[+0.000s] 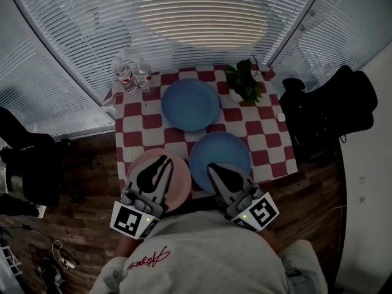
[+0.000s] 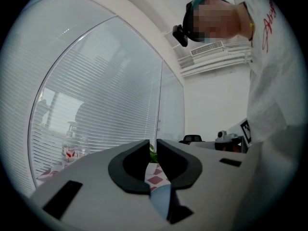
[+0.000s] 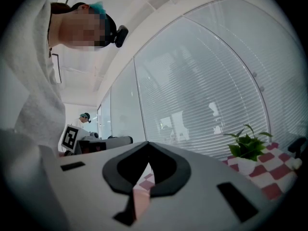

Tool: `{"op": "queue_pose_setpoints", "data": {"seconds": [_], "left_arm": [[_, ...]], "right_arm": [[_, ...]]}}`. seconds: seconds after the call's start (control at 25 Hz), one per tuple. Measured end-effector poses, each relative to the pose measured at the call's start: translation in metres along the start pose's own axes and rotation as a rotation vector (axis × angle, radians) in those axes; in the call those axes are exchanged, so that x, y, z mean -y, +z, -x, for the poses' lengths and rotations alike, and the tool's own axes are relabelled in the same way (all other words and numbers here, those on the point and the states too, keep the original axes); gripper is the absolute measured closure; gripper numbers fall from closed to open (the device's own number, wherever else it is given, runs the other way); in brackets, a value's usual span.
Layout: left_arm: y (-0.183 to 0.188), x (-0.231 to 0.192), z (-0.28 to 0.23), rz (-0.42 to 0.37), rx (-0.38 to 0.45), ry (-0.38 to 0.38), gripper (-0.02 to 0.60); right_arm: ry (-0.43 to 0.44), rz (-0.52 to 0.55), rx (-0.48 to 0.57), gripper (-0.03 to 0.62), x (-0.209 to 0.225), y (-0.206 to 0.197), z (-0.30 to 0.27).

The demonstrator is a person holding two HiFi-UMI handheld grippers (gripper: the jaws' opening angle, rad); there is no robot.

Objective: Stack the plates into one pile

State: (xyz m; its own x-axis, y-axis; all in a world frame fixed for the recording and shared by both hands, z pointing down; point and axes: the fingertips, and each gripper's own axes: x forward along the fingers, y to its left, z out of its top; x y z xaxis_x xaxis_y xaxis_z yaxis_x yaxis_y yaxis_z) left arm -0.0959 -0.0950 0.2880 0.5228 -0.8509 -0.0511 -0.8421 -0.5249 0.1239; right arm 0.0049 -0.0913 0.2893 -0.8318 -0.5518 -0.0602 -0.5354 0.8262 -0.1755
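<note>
Pink plate [image 1: 181, 184] lies on the desk [image 1: 138, 125] under my left gripper [image 1: 162, 160], jaws a sliver apart on nothing, while my right gripper [image 1: 212, 166], jaws clenched empty, hangs over one blue plate [image 1: 220, 144], both well nearer me than the potted plant [image 1: 244, 81], beside which the other blue plate [image 1: 190, 105] sits.

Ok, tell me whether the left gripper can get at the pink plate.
Probably yes: the left gripper sits right over the pink plate with nothing between them, though its jaws are barely apart.
</note>
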Motion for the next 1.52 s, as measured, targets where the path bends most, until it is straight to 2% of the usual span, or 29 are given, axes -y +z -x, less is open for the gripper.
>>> {"op": "queue_pose_setpoints", "data": {"seconds": [0.24,0.36,0.52,0.72,1.28,1.52], "left_arm": [[-0.001,0.003,-0.011,0.003,0.008,0.039,0.529],[0.002,0.004,-0.016,-0.005,0.041,0.044,0.529],[-0.006,0.006,-0.021,-0.001,0.004,0.051,0.529],[-0.009,0.007,-0.029,-0.006,-0.001,0.047,0.529],[-0.030,0.006,-0.059,0.005,-0.035,0.006,0.529],[-0.047,0.001,-0.066,0.001,-0.087,-0.004,0.529]], "right_arm": [[0.024,0.009,0.007,0.583,0.017,0.008,0.002],[0.024,0.002,-0.005,0.583,0.022,0.004,0.004],[0.021,-0.007,-0.014,0.583,0.030,-0.001,0.008],[0.017,-0.012,-0.023,0.583,0.038,-0.004,0.009],[-0.098,-0.013,-0.051,0.583,0.080,-0.019,0.021],[-0.142,0.001,-0.090,0.583,0.100,-0.033,0.024]]}}
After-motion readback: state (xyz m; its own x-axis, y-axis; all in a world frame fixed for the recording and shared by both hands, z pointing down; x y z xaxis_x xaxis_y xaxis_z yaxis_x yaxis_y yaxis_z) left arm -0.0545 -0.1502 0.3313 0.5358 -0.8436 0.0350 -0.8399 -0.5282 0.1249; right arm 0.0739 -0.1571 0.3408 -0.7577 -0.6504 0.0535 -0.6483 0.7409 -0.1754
